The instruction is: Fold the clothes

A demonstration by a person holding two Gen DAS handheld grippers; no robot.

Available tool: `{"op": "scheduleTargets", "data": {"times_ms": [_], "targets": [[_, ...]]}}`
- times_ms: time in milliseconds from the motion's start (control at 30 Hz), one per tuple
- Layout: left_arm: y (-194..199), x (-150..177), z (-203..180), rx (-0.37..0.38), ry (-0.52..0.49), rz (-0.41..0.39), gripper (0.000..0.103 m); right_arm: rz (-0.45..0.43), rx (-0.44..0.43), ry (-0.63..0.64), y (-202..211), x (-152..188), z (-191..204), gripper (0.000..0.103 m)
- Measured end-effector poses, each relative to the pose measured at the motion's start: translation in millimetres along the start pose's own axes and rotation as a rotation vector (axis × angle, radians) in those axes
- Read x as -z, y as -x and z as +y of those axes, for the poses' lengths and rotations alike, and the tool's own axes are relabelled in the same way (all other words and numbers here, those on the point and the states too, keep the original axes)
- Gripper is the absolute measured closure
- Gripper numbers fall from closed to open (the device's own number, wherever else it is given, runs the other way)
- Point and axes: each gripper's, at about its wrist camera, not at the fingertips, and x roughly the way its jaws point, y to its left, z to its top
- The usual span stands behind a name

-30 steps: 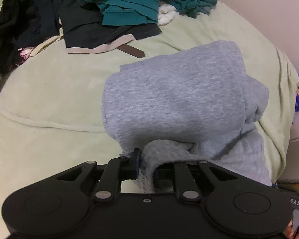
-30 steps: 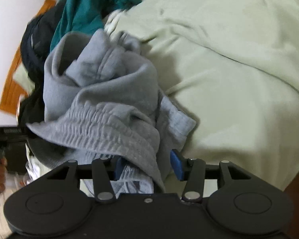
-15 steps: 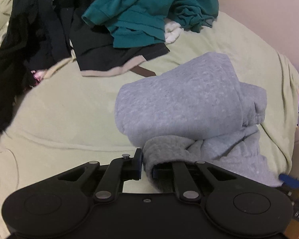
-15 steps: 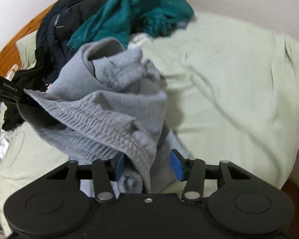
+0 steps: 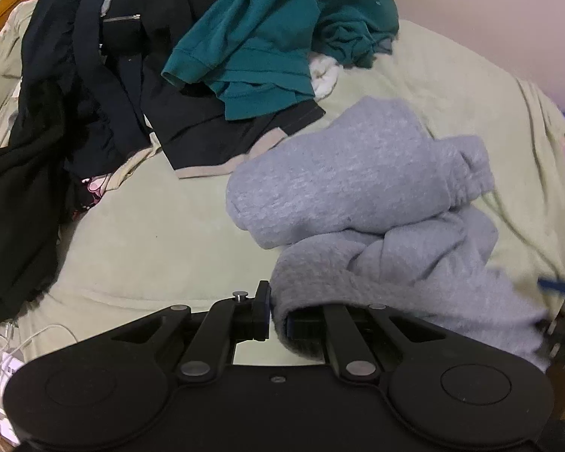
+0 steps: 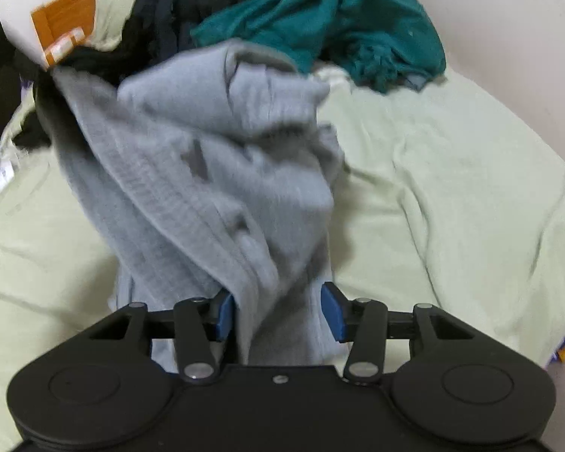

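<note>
my left tongs [image 5: 278,316] are pinched almost fully together on a rolled edge of the soft grey fleece garment [image 5: 358,188], the fabric caught between the dark pads and draping off to the right. in the left wrist view the rest of that grey garment lies bunched in a thick fold on the pale green bedsheet [image 5: 150,233], with one ribbed cuff end poking out toward the right side of the bed.

my right tongs [image 6: 278,312] stand about half open, and a thick bundle of the same grey garment [image 6: 214,158] fills the gap between the blue pads [image 6: 224,314]; the left pad presses the cloth, and the right pad sits against its edge, so i have hold of it there too. the picture is blurred, but the ribbed waistband stretches up and away to the left from my right tongs.

beyond the grey garment a pile of other clothes sits at the far side of the bed: a rumpled teal knit top [image 5: 267,45], black garments [image 5: 94,75] spread to its left, a black piece with a beige hem band [image 5: 222,139], and a bit of white cloth [image 5: 324,75] beside the teal top. a white cable [image 5: 3,350] lies at the near left edge.
</note>
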Motion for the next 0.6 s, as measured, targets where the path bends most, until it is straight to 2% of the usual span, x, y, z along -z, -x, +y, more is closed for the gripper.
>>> {"op": "scheduleTargets", "data": {"times_ms": [100,233,300,367,400,433,467,500,533,600], "targets": [[2,-2,1,-0.02,-0.009,-0.01,0.094,0.084,-0.035,-0.077,-7,21,5,0.057],[-1,1,8,-0.034,0.024,-0.003,0.094,0.104,-0.075,-0.132,-9,37,12,0.059],[-2,3,11,-0.029,0.043,0.002,0.095,0.093,-0.042,-0.103,-13,35,17,0.059],[-2,5,12,-0.015,0.056,0.001,0.095,0.074,0.025,-0.027,-19,32,28,0.058],[-2,6,12,-0.009,0.057,-0.001,0.095,0.076,0.028,0.01,-22,33,33,0.059],[-2,7,11,-0.005,0.059,-0.002,0.095,0.077,0.031,0.047,-25,33,37,0.067],[-1,8,11,0.001,0.06,-0.004,0.094,0.086,0.032,0.082,-29,33,41,0.08],[-2,9,10,0.007,0.06,0.0,0.094,0.109,0.016,0.077,-34,31,40,0.087],[-3,10,9,0.01,0.059,0.004,0.094,0.125,-0.017,0.006,-35,28,33,0.096],[-3,15,9,0.016,0.063,-0.008,0.094,0.14,-0.075,-0.159,-29,19,13,0.097]]}}
